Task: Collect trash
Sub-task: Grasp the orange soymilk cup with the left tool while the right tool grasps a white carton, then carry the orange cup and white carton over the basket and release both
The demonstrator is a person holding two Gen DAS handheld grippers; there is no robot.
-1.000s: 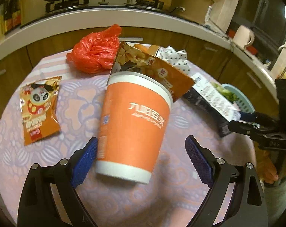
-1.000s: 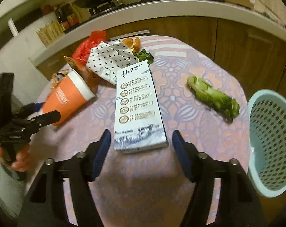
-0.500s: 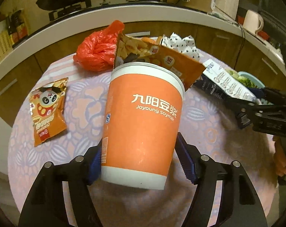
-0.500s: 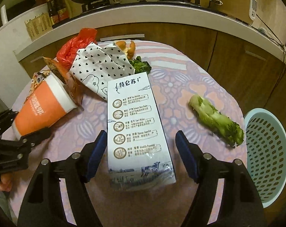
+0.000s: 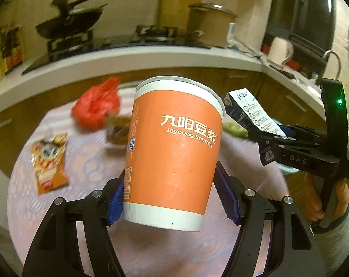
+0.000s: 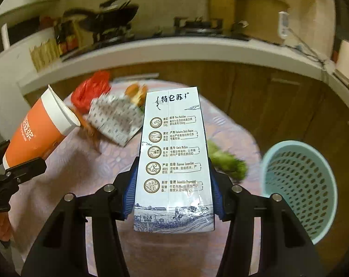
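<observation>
left wrist view: an orange soymilk cup (image 5: 172, 152) is clamped low on its sides between the blue pads of the left tongs (image 5: 172, 198) and is carried clear of the table (image 5: 86, 159), tilted slightly. behind it, on the patterned table cover, a red plastic bag (image 5: 95, 110), a snack packet (image 5: 49, 161) and a second, blurred wrapper (image 5: 117, 129) are seen. to the right, the white milk carton (image 5: 250, 113) is seen held up in the other tool, whose handle is gripped by a hand (image 5: 329, 198).

right wrist view: the milk carton (image 6: 174, 157) is held lengthwise between the pads of the right tongs (image 6: 174, 191), whose jaws are closing on its sides, and it is raised off the table (image 6: 229, 127). a green vegetable piece (image 6: 227, 164) is left lying on the table just right of the carton, and a pale blue perforated basket (image 6: 299, 187) is seen beyond the table's right edge. a heart-patterned wrapper (image 6: 114, 117) and orange peel (image 6: 135, 92) are seen further back, blurred.
</observation>
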